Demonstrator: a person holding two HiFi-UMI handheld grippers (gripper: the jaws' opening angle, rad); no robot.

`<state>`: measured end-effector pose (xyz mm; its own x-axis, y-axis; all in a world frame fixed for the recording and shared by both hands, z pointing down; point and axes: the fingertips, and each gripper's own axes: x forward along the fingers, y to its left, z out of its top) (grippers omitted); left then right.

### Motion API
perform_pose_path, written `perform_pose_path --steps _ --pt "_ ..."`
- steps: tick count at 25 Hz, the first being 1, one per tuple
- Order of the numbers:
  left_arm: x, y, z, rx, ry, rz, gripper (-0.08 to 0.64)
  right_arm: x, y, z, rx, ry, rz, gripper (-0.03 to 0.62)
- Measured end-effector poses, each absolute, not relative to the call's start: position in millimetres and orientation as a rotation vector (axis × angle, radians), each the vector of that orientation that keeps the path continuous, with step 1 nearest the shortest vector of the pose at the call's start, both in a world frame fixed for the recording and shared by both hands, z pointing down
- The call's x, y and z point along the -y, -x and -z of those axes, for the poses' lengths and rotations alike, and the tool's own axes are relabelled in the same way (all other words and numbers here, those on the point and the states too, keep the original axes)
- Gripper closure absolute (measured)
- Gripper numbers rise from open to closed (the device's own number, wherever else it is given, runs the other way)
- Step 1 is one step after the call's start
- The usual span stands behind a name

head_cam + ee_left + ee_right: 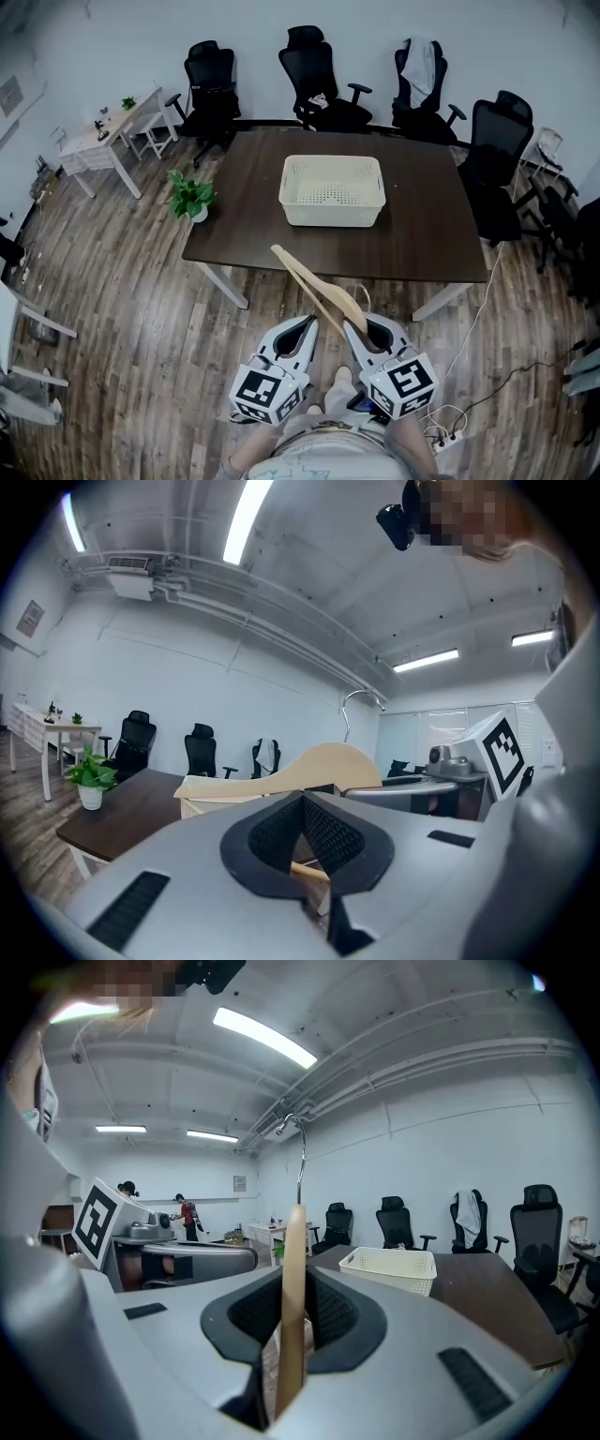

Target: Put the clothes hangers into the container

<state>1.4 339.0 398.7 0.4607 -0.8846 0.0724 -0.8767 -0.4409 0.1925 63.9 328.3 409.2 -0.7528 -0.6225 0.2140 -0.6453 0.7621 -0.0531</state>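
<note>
A wooden clothes hanger (314, 286) with a metal hook hangs in the air in front of me, short of the table's near edge. My right gripper (352, 328) is shut on one end of it; its wood (292, 1288) stands edge-on between the pads. My left gripper (312, 323) sits close beside it, jaws closed, with a thin wooden bar (309, 868) caught low between them. The hanger's curved shoulder (319, 766) rises just ahead. The cream perforated container (333, 214) stands on the dark table (422, 234), also seen as a basket (389, 1269) ahead to the right.
A potted plant (190, 197) stands at the table's left corner. Black office chairs (319, 80) line the far and right sides. A small white desk (103, 141) is far left. Cables and a power strip (445, 436) lie on the wooden floor at my right.
</note>
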Motion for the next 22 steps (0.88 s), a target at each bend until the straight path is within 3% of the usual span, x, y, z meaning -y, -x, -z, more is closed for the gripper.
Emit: perform_pose_path --steps 22 --pt "-250 -33 -399 1.616 -2.44 0.036 0.549 -232 -95 -412 2.797 -0.915 -0.22 0.532"
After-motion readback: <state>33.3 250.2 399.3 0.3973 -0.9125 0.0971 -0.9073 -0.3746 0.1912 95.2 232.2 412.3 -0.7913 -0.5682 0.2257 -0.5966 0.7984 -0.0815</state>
